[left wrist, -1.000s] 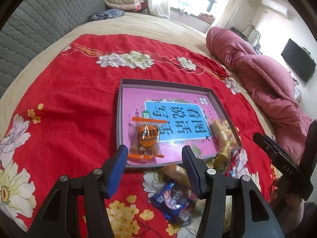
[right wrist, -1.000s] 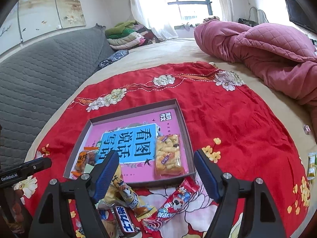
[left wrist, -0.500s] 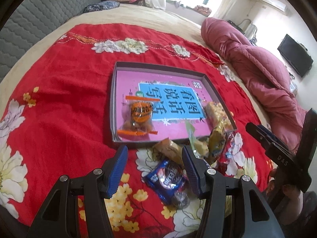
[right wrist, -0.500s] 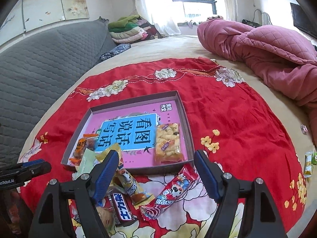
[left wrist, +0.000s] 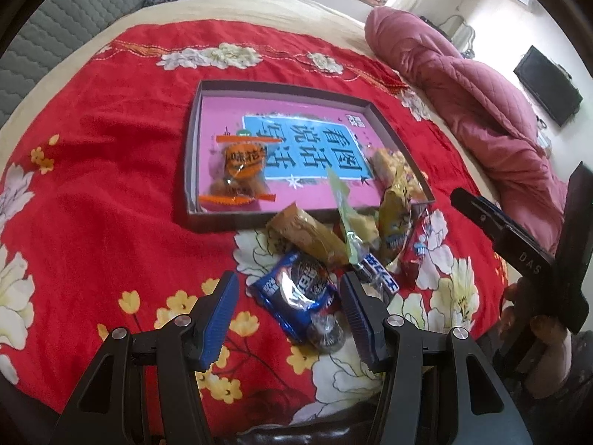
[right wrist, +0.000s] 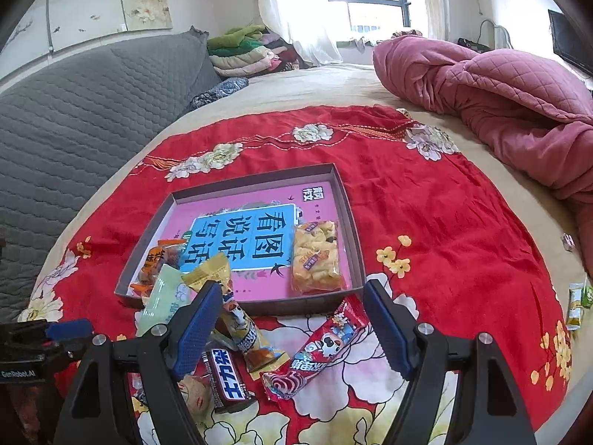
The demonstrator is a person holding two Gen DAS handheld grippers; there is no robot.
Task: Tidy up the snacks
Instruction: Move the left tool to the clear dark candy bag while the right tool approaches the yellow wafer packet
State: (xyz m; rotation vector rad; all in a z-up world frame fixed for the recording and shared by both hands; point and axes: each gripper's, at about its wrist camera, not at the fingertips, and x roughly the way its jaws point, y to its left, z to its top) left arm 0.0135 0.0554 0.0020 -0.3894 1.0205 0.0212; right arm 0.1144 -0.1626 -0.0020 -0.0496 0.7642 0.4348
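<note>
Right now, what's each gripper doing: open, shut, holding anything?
Left gripper: open, empty, jaws either side of the blue cookie packet without pressing it.
Right gripper: open, empty, above the red candy wrapper.

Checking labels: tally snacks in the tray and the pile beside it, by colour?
Orange pack: 1
Yellow: 2, tray pack, pile pack
Tan pack: 1
Blue pack: 1
Green pack: 1
Red pack: 1
Black bar: 1
Brown round one: 1
Total: 9
</note>
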